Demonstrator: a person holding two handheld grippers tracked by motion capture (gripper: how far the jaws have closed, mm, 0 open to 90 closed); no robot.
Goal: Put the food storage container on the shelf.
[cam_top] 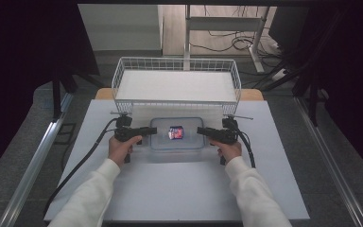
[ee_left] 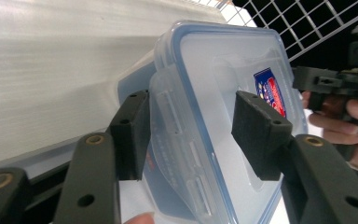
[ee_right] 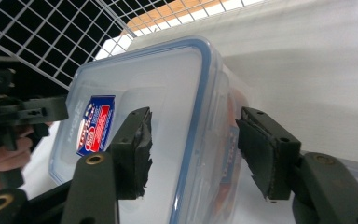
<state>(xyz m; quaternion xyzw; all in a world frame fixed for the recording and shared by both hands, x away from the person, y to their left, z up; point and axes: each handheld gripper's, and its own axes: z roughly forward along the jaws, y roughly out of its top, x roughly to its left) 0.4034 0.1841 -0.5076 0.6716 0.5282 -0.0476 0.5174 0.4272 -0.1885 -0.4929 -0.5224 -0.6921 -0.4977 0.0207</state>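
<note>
One box sits in the middle of the high view, on the white counter, just below one white wire basket. The box is see-through plastic with a clear lid that has a blue rim and flip-down flaps on its sides. One red and blue sticker is on the lid.

There are two claws, one in each hand. The left claw is at the left end of the box. Its black pads sit on each side of a lid flap, and I cannot tell if they press it. The right claw is at the right end. Its pads stand apart on both sides of the lid rim and do not touch it.
</note>
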